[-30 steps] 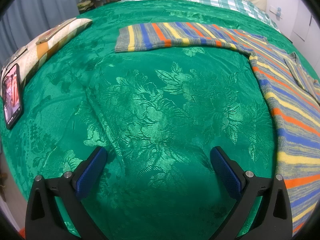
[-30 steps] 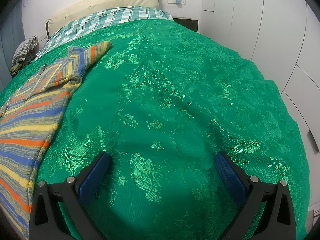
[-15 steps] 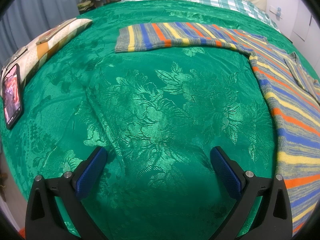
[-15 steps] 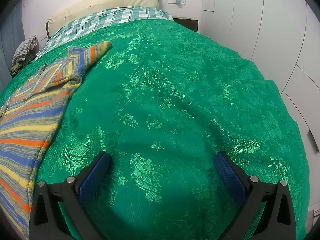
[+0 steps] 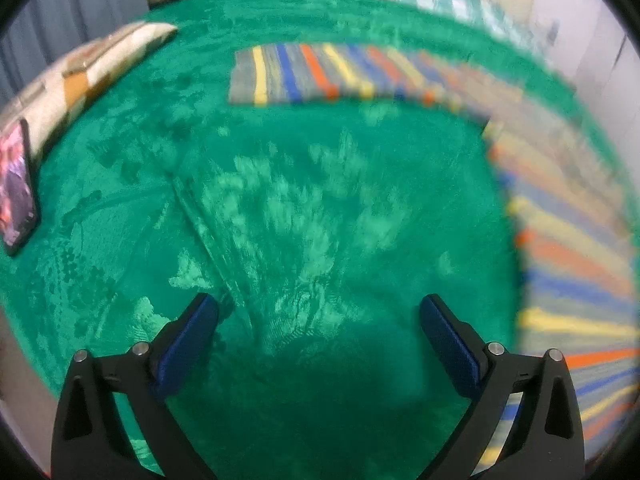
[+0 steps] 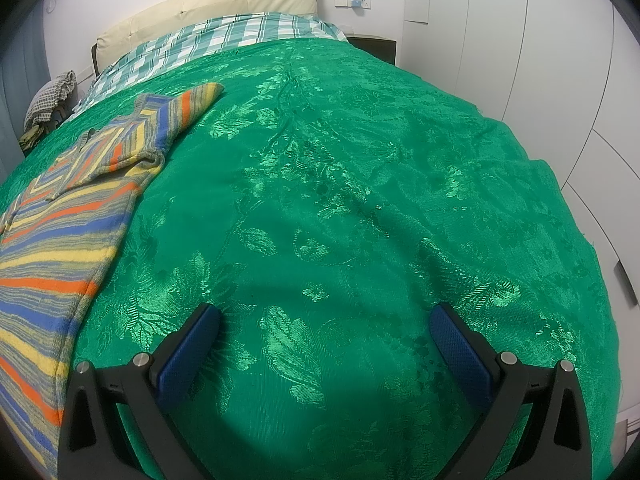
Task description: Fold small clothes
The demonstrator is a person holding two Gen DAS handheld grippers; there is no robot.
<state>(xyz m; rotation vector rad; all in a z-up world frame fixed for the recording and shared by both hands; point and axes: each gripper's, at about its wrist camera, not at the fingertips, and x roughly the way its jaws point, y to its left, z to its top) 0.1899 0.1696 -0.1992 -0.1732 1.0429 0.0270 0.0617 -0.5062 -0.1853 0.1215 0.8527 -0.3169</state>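
The left gripper (image 5: 318, 322) has started to swing: its view is now smeared with motion and the bed has slid a little across it, while the right gripper (image 6: 324, 330) shows the same sharp scene as half a second back.

The bedspread (image 6: 360, 200), green with a woven flower pattern, covers nearly the whole bed. The striped jumper (image 6: 60, 248) lies flat on it between the two tools, body towards the person. One sleeve (image 5: 320, 76) is stretched straight out to the left, and the other sleeve (image 6: 180, 110) reaches towards the checked sheet (image 6: 224, 38) at the head of the bed. A patterned cushion (image 5: 80, 76) and a phone (image 5: 16, 184) with its screen lit sit at the left edge.

Both tools have their jaws spread wide and nothing between them, hovering over bare cloth beside the jumper.

The step in hand looks like the reach for the first fold. To do it well, bring the left tool to the cuff end of the outstretched sleeve, nip only the knit and not the bedspread under it, then carry it across the body so the fold falls along the shoulder line. The right tool would best pin or take the near hem to stop the body sliding.

No brand, label or writing can be read; the phone screen is probably showing a picture, but blur hides it
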